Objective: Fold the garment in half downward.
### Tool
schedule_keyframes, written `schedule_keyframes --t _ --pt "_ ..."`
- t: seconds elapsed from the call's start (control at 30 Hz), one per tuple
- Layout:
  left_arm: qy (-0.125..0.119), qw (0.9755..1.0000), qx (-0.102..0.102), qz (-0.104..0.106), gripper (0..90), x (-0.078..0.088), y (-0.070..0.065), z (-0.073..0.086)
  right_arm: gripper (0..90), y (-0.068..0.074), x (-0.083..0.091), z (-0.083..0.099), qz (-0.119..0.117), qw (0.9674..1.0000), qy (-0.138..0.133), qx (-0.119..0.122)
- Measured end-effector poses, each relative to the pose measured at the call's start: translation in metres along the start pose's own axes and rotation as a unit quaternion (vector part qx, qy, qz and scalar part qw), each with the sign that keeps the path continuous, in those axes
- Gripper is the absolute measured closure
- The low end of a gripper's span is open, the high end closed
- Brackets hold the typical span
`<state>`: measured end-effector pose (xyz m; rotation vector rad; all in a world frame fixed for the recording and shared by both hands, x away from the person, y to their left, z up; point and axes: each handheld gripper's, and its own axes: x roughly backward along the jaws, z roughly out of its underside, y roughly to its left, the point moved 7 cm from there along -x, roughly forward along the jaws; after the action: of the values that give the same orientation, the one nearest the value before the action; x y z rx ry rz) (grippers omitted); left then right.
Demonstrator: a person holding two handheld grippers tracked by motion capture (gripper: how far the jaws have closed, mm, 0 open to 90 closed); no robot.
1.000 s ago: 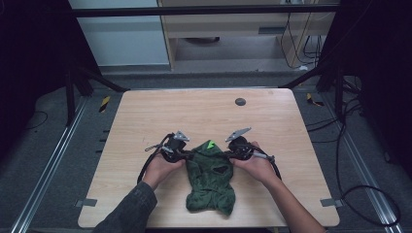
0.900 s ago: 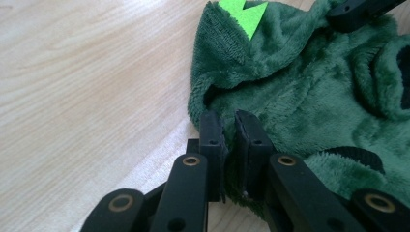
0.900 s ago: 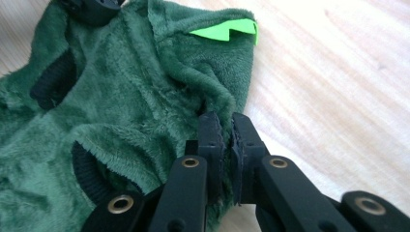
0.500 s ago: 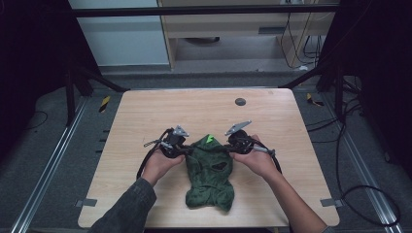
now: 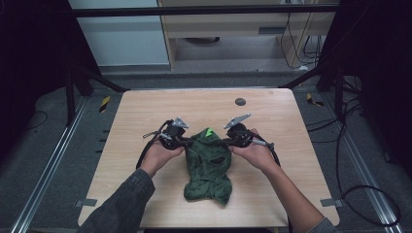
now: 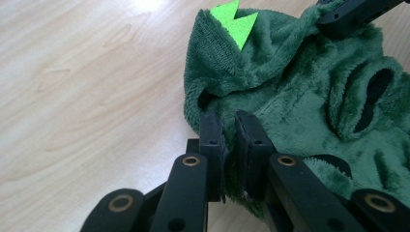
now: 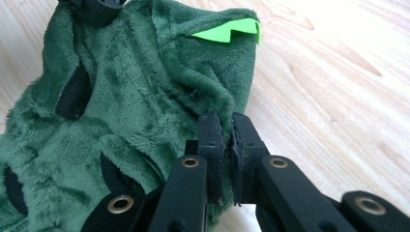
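Observation:
A dark green fleece garment (image 5: pixel 209 167) with a bright green spike (image 5: pixel 208 132) lies on the wooden table (image 5: pixel 141 111), its top end held up between my two grippers. My left gripper (image 5: pixel 187 142) is shut on the garment's left upper edge; in the left gripper view the jaws (image 6: pixel 229 126) pinch the fleece (image 6: pixel 300 96) below the spike (image 6: pixel 234 21). My right gripper (image 5: pixel 225 142) is shut on the right upper edge, and the right gripper view has its jaws (image 7: pixel 226 126) nipping the fleece (image 7: pixel 135 106) under the spike (image 7: pixel 227 31). Black-lined openings show in the fabric.
A small dark disc (image 5: pixel 240 101) sits on the table's far side. Bare wood surrounds the garment. Metal rails and cables (image 5: pixel 359 194) run along the floor on both sides, and a cabinet (image 5: pixel 228 34) stands beyond the table.
Both hands have risen a little and carried the garment's top end up and slightly away from the person. The grips look the same.

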<state>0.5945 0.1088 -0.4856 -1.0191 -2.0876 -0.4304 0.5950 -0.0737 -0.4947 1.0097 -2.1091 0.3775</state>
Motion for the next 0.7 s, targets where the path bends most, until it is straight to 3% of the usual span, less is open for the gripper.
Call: schedule_keyframes --t 0.37,0.7 --pt "0.003 0.9999 -0.014 0.0 82.4 0.001 0.012 -0.01 84.5 -0.008 -0.004 -0.018 0.003 0.9999 -0.001 0.012" --pt "-0.009 0.9999 -0.003 -0.013 82.4 0.009 0.015 -0.008 84.5 -0.003 0.001 -0.027 0.012 0.9995 -0.009 0.028"
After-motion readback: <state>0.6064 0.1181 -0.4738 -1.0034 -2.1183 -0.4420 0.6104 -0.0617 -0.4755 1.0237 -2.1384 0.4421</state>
